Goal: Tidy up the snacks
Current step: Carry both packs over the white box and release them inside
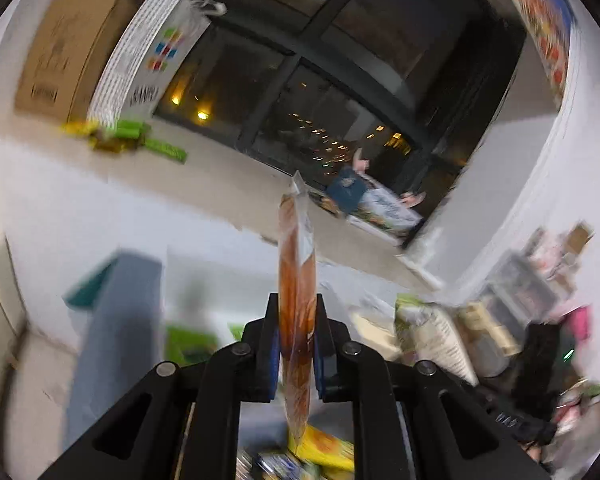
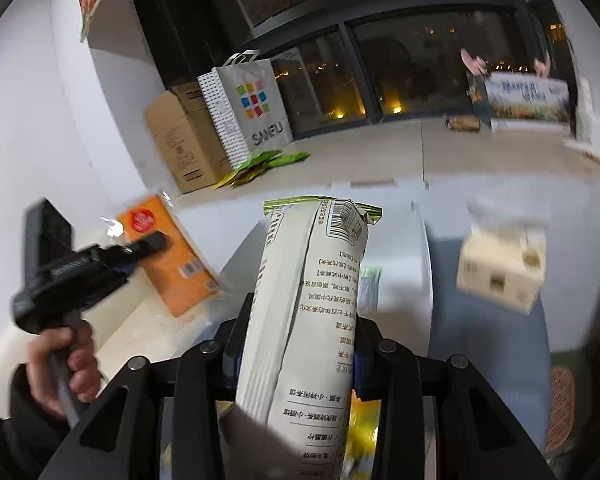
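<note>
Fingers of both grippers clamp one snack pack each, held up off the white table (image 2: 400,256).

Left fingers (image 1: 298,344) pinch an orange packet (image 1: 296,280) edge-on; its red round label is too blurred to read. Right fingers (image 2: 300,344) squeeze a cream bag (image 2: 304,304) bearing a barcode and small Chinese print. Behind, one white tote (image 2: 246,110) reads "SANEU", beside one cardboard box (image 2: 180,140).

The left hand-held gripper (image 1: 298,344) is squeezed tight on a thin orange packet (image 1: 296,288), its black fingers (image 1: 270,340) pressed to both sides. The right hand-held gripper (image 2: 300,344) pinches a fat white bag (image 2: 312,300). A bare hand (image 2: 70,364) with a dark sleeve (image 2: 16,436) grips the left handle.
</note>
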